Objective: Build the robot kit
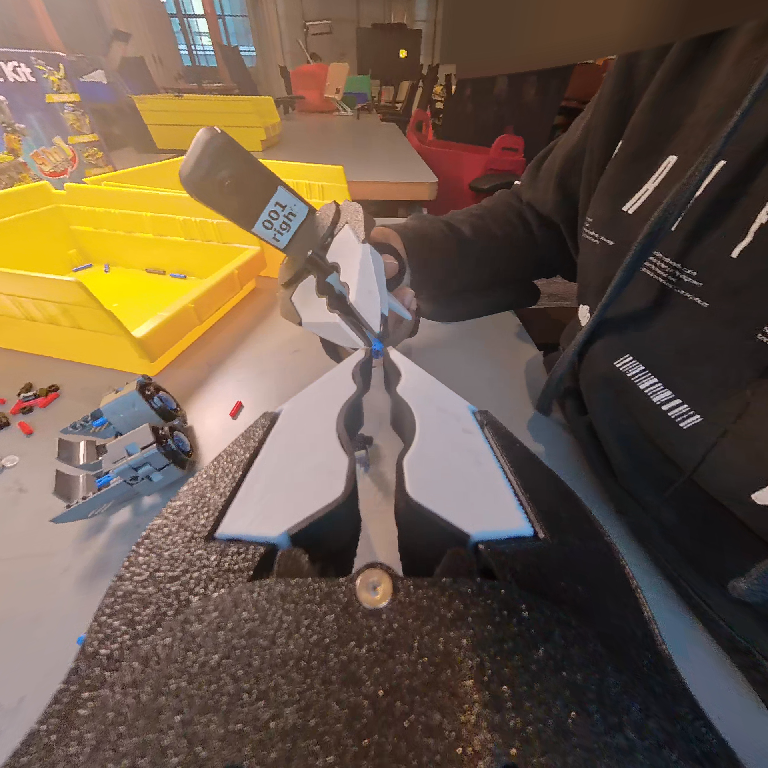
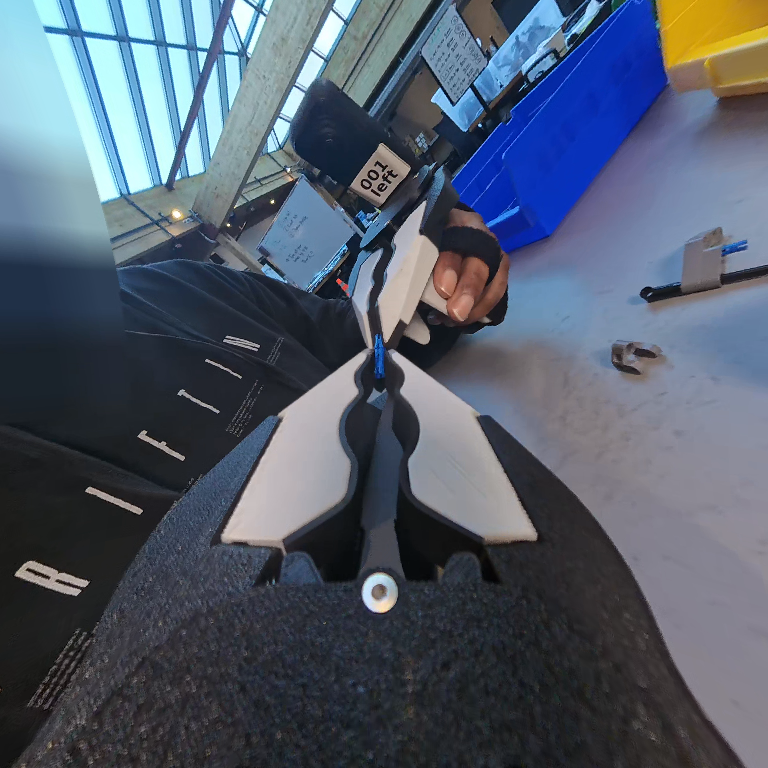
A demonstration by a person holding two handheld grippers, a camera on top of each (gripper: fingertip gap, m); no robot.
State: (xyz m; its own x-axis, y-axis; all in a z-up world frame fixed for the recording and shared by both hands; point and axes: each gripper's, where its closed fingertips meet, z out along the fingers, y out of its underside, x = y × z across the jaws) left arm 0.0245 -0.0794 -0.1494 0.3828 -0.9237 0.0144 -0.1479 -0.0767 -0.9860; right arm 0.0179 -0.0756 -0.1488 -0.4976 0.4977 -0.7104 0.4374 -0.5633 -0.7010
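Pinching one small blue pin (image 1: 376, 347) from both ends: left gripper (image 1: 376, 353) and right gripper (image 2: 378, 353) meet tip to tip in the air above the grey table (image 1: 232, 365), both with fingers drawn narrow onto the pin. In the right wrist view the pin (image 2: 378, 360) stands roughly along the line between the two tips, one end in each. Each gripper is held in a person's hand (image 2: 469, 282) with a black strap over the fingers; a black printed sweatshirt (image 1: 665, 291) fills the side of both views.

On the table in the left wrist view: a grey brick-built model (image 1: 124, 444) with two round dark ends lies well left of the grippers, a loose red piece (image 1: 235, 408) between it and them, more small red and dark parts (image 1: 29, 401) at the far left edge. Yellow bins (image 1: 124, 291) sit behind, the nearest with a few small pins on its floor.

In the right wrist view: a grey bracket on a black rod (image 2: 702, 270) and a small grey clip (image 2: 633, 356) lie apart on the table, blue bins (image 2: 561, 137) beyond.
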